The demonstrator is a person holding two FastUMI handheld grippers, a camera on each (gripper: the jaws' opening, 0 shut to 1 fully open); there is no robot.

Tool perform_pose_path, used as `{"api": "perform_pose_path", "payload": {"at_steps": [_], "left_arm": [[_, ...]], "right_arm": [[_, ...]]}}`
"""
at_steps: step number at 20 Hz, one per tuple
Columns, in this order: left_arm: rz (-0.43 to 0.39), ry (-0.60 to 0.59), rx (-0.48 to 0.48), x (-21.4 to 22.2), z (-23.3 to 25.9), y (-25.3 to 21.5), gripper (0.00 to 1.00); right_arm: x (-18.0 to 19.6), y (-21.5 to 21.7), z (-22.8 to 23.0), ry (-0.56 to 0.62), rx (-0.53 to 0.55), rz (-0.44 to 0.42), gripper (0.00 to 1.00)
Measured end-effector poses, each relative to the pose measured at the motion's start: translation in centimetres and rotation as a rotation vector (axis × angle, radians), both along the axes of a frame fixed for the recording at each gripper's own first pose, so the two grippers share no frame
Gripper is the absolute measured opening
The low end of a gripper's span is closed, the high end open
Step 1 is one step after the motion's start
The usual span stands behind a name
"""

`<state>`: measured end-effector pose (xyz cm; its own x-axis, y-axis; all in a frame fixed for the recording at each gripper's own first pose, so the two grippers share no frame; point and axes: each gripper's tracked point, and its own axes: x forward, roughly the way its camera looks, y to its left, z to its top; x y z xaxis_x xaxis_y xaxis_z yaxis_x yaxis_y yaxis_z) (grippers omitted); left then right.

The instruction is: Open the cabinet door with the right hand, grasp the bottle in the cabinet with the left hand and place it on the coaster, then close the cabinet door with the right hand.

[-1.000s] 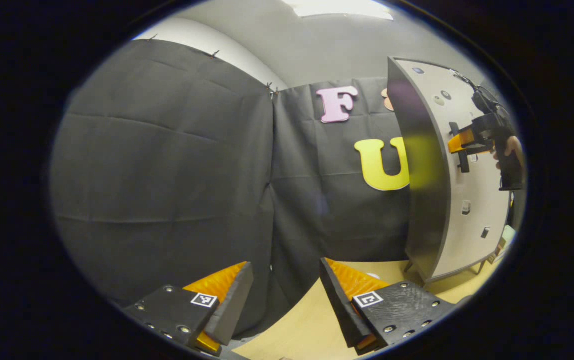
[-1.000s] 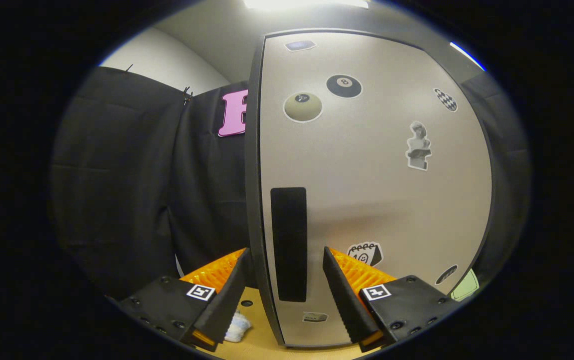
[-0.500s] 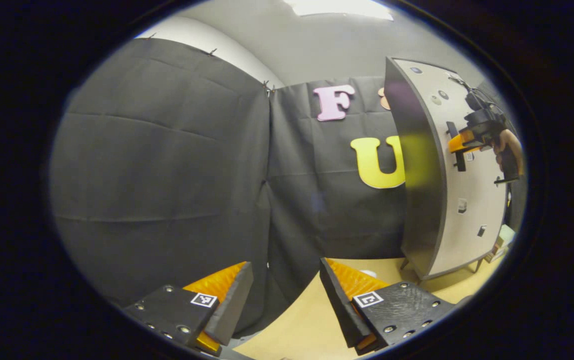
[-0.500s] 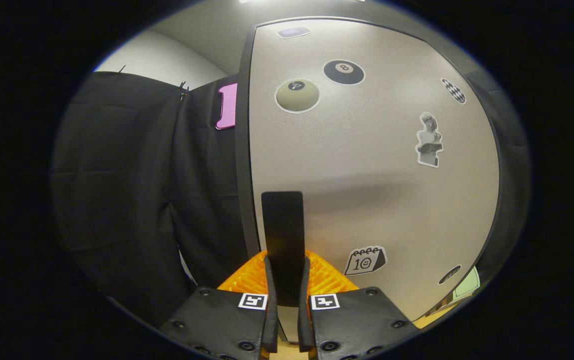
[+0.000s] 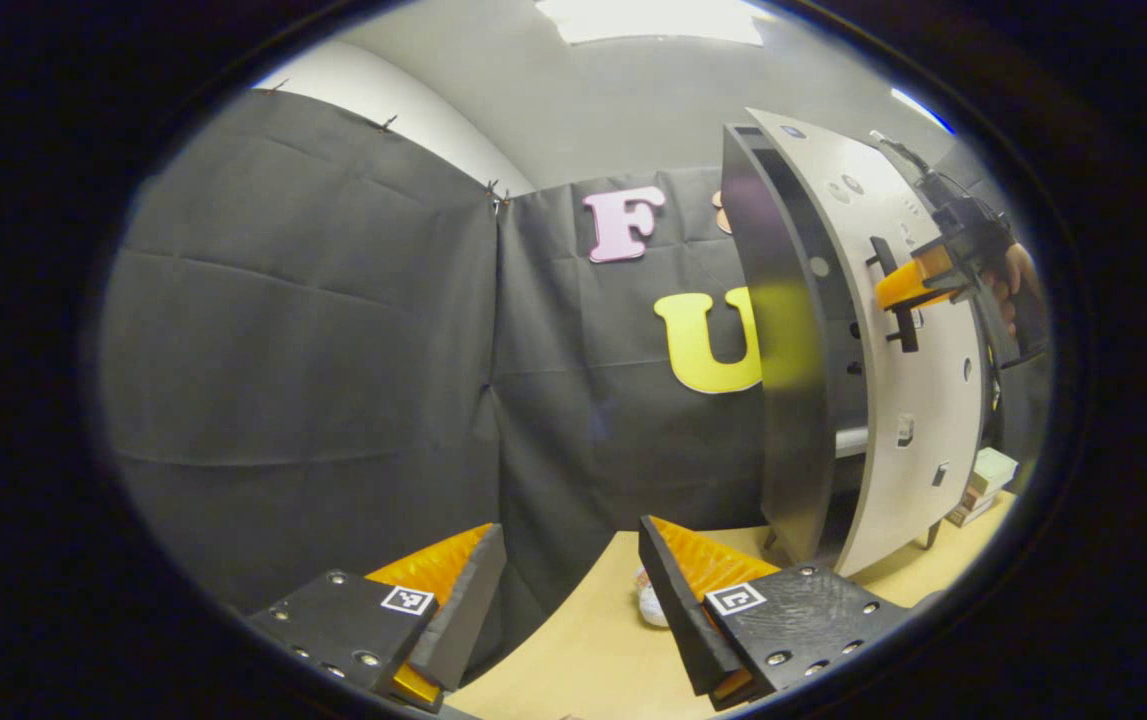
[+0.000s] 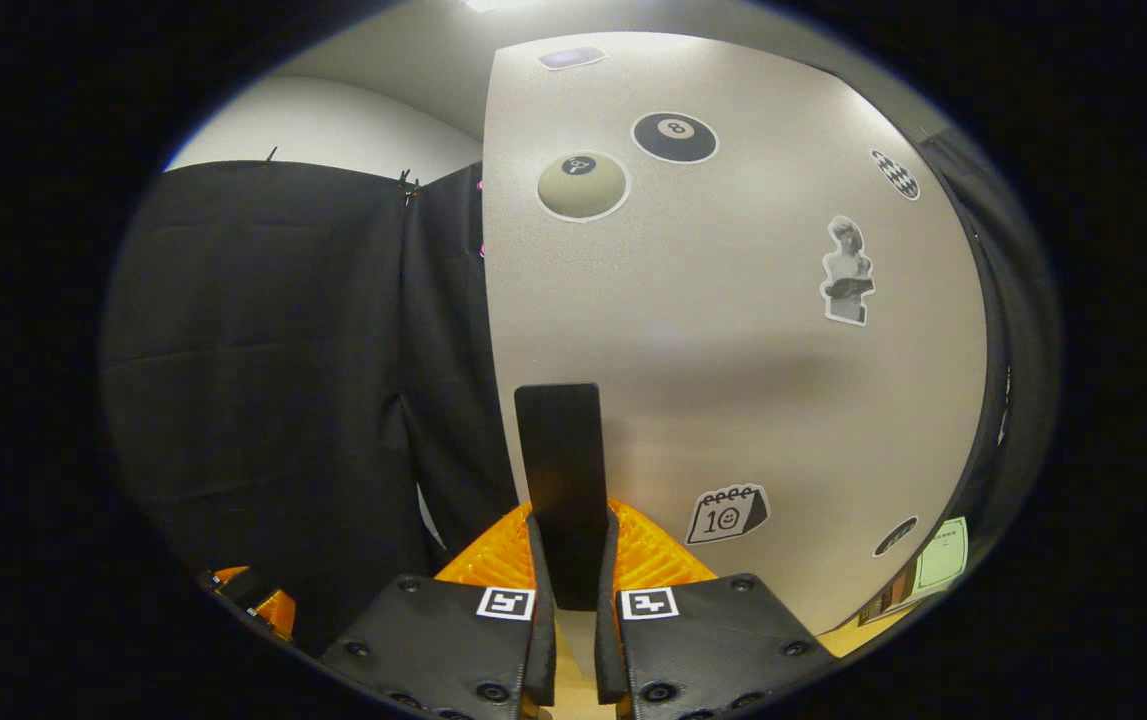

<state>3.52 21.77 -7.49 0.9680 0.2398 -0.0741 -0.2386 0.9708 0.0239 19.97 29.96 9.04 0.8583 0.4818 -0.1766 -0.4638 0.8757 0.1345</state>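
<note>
At the right of the left gripper view, the tall grey cabinet (image 5: 783, 380) with its pale, sticker-dotted door (image 5: 918, 400) is seen standing on the light wooden tabletop (image 5: 593, 650). The door is swung partly open, so that a dark gap and a pale shelf edge are exposed between it and the cabinet's side panel. The flat black vertical door handle (image 6: 561, 490) is clamped between both fingers of the right gripper (image 6: 573, 640), as seen close up in the right gripper view; from the left gripper view the right gripper (image 5: 908, 290) is seen at the handle (image 5: 895, 295), held by a hand (image 5: 1018, 290). The left gripper (image 5: 573, 600) is held low over the table with its jaws spread wide and nothing between them. The cabinet's interior is mostly hidden by the side panel and door, and no bottle can be made out inside. A small whitish object (image 5: 649, 605) beside the left gripper's finger is partly covered and may be crumpled paper. Stacked blocks (image 5: 978, 480) beyond the door are cut off at the edge.
</note>
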Motion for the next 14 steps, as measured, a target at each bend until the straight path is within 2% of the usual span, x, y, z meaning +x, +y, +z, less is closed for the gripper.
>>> {"api": "perform_pose_path", "payload": {"at_steps": [11,12,14], "left_arm": [[-0.111,-0.025,-0.005,2.5,2.1,-9.7,0.82],[-0.121,-0.026,-0.004,2.5,2.2,-10.4,0.82],[-0.139,-0.031,0.000,2.5,2.7,-12.0,0.82]], "right_arm": [[-2.1,-2.0,-0.1,0.017,0.000,0.156,0.14],[-2.1,-2.2,-0.1,0.020,0.003,0.166,0.17],[-2.2,-2.5,-0.3,0.019,0.007,0.187,0.14]]}}
